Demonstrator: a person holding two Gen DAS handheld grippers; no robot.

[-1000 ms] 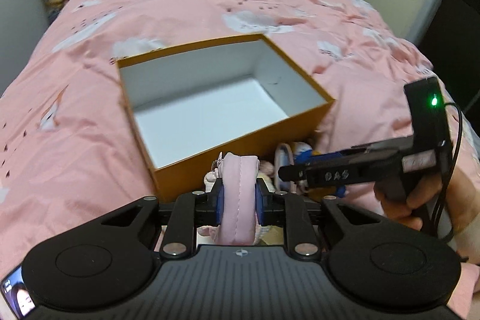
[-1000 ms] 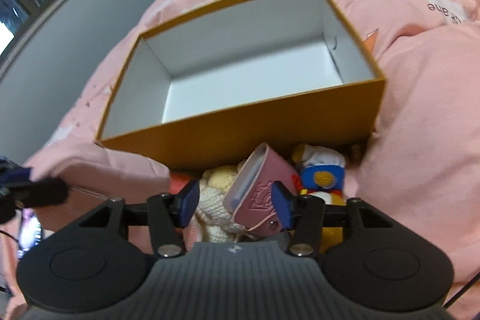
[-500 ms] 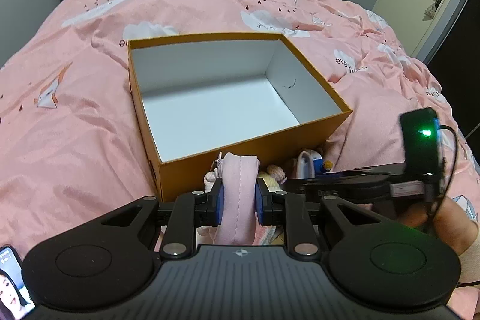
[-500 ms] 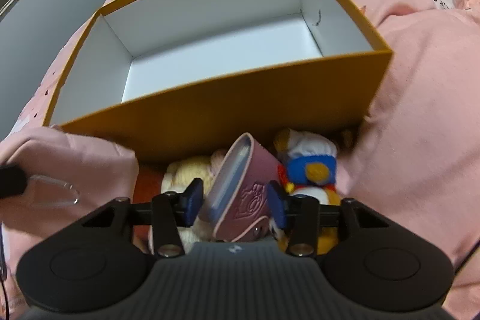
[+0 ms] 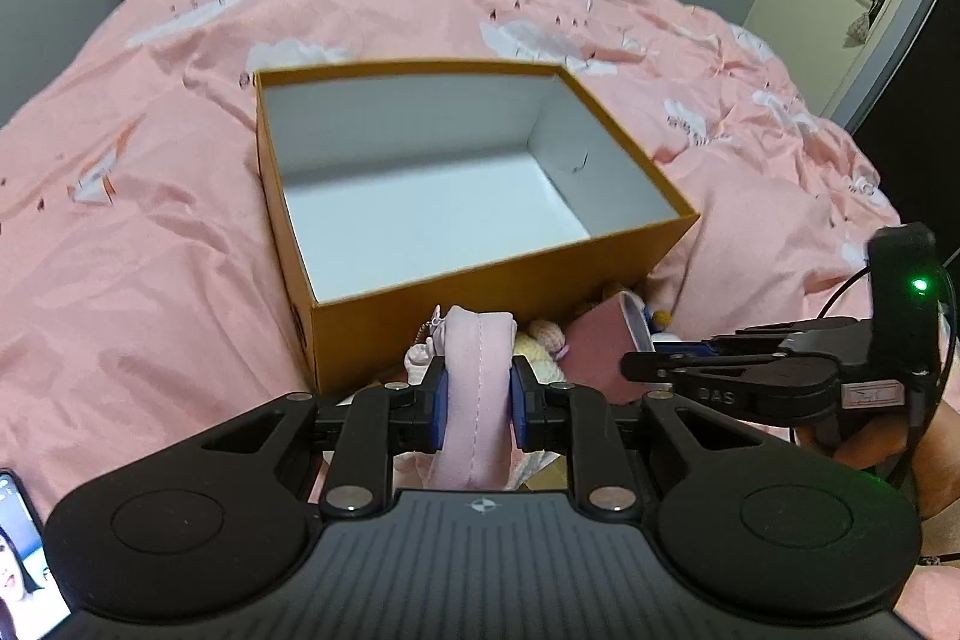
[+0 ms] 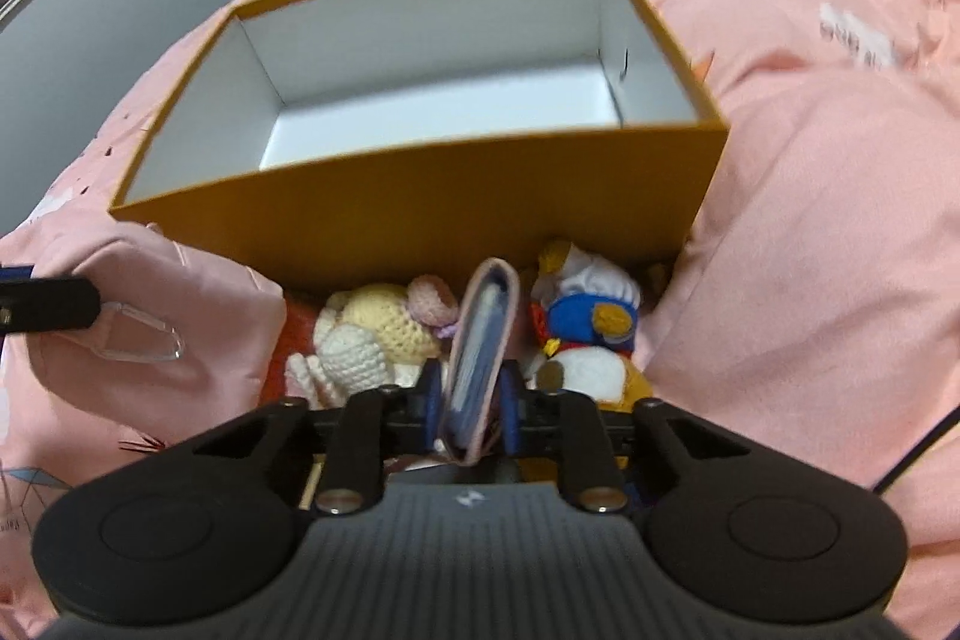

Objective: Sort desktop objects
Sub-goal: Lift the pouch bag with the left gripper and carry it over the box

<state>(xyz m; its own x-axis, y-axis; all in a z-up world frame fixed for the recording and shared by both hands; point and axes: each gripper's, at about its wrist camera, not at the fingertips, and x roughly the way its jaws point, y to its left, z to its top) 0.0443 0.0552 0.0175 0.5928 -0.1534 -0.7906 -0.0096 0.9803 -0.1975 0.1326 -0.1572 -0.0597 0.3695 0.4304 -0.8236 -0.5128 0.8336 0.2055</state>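
Pink pouch (image 5: 478, 388) being gripped by left tongs (image 5: 478, 403). Pink wallet (image 6: 477, 358) being clamped by right tongs (image 6: 470, 409), jaws just closed on it, beside orange box (image 6: 420, 214) on bed (image 6: 810, 280), among plush toys (image 6: 591, 328).

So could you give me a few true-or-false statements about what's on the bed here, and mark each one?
1. The orange box has toys inside. False: it is empty.
2. The right tool is shut on a pink wallet. True.
3. The left tool holds nothing. False: it grips a pink fabric pouch.
4. A penguin toy lies right of the wallet in the right-hand view. True.
5. The box sits on a wooden desk. False: it sits on a pink bedspread.
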